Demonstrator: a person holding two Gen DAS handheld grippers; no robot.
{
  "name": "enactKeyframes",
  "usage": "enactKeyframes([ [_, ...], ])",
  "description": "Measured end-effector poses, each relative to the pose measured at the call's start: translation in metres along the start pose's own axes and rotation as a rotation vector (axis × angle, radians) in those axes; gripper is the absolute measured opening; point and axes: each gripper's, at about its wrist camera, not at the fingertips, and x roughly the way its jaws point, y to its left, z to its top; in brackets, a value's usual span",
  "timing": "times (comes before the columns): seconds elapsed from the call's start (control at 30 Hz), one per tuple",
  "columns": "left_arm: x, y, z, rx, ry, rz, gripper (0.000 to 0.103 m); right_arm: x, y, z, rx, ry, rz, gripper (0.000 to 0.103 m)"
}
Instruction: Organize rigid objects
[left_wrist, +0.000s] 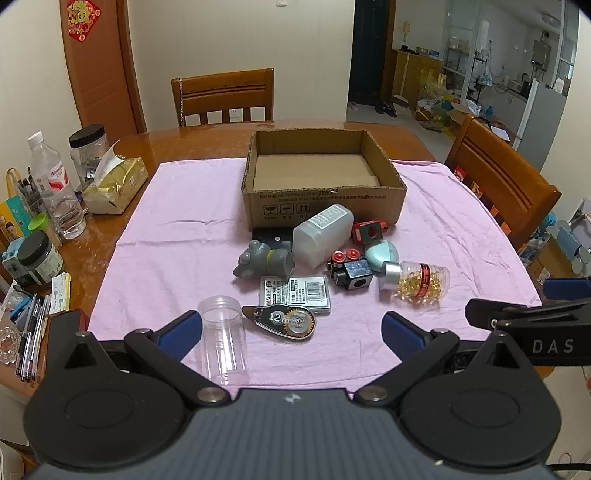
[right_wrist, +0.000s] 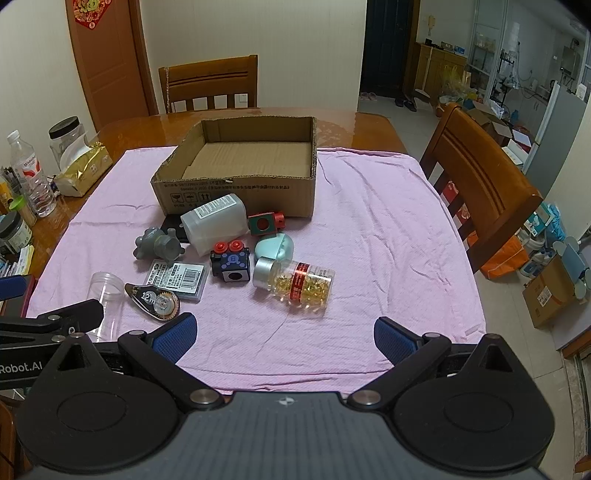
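Correction tape reads "12m" | left tool wide, hovering low | right tool wide, holding nothing

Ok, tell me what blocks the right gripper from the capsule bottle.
Nothing visible does. The right gripper is open and only bare pink cloth lies between it and the capsule bottle, which lies on its side.
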Motion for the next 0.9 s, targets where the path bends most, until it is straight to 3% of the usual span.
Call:
enactKeyframes([
  [0.9,-0.006,-0.003,0.010,0.059,-0.031,-0.024,0.102,-0.005,-0.004,0.011,0.000,-0.044,0.025,0.103],
])
